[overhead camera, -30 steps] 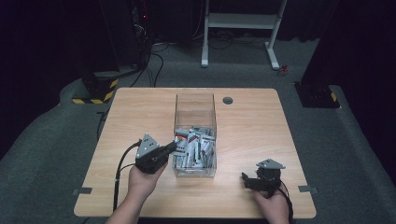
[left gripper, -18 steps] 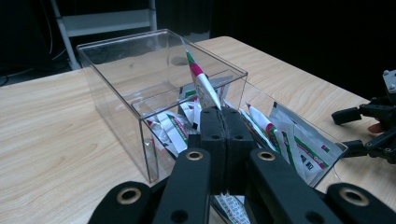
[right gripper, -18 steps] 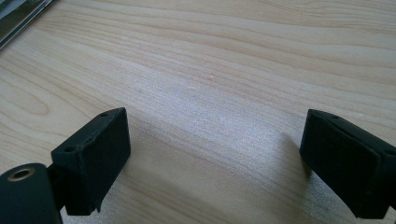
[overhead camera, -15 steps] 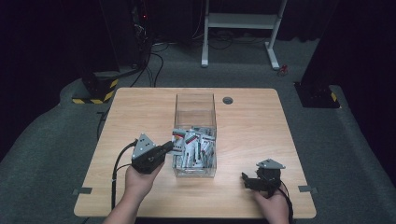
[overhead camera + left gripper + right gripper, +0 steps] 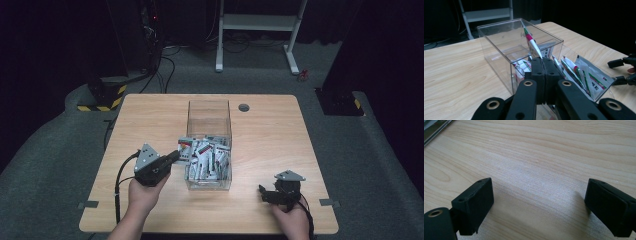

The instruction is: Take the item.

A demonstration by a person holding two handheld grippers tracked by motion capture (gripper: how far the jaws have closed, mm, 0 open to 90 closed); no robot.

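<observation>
Clear plastic box (image 5: 209,145) mid-table, packets inside; left gripper (image 5: 543,65) clamps one packet (image 5: 532,43) at its near-left rim. Right gripper (image 5: 537,202), jaws wide and empty, rests over bare wood by the table's (image 5: 150,120) front edge.

1. I work at a light wooden table (image 5: 150,120) standing on grey carpet (image 5: 60,165).
2. Beyond my table stands a white metal frame (image 5: 260,22).
3. Black cables (image 5: 165,70) trail across the dark floor behind.

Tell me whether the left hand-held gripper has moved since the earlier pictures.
Yes, slightly. In the high view the left hand-held gripper, shut on a sachet, has drawn back leftward from the clear box, lifting the sachet over the near wall.
</observation>
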